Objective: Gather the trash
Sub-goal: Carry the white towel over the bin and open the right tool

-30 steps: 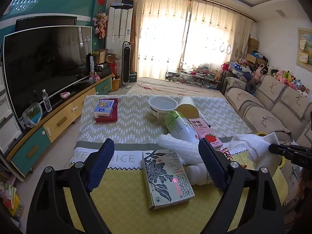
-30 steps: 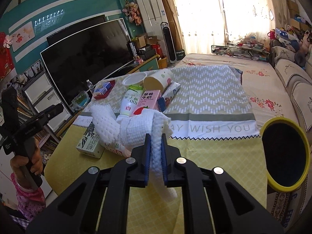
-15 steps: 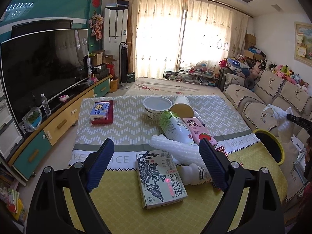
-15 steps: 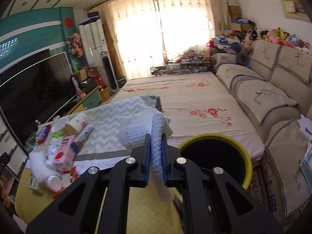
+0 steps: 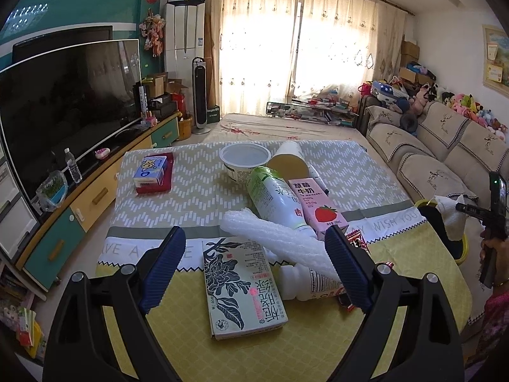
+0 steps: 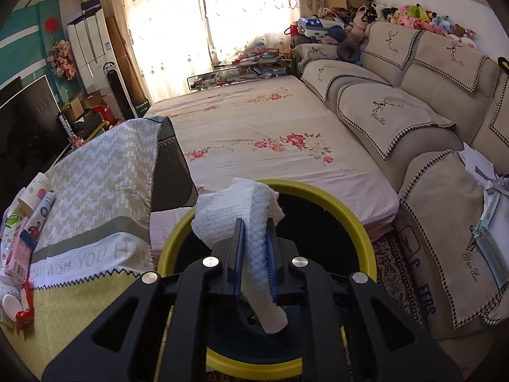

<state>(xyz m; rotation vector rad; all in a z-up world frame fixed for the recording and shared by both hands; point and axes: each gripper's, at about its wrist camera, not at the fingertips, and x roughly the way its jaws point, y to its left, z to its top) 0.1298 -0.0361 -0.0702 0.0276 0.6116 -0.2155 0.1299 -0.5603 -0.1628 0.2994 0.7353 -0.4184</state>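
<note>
The grey and white zigzag cloth (image 6: 95, 197) over the counter reads "DAY WISH YOU". The white plastic bottle (image 5: 310, 283) lying on its side shows "Supplement". The beige sofa cover (image 6: 445, 242) carries embroidered script, too small to read surely.

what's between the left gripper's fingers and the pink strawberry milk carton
In the left wrist view, the left gripper hangs open over a flower-printed box; beyond it a white bubble-wrap roll lies across the way to the strawberry milk carton.
</note>
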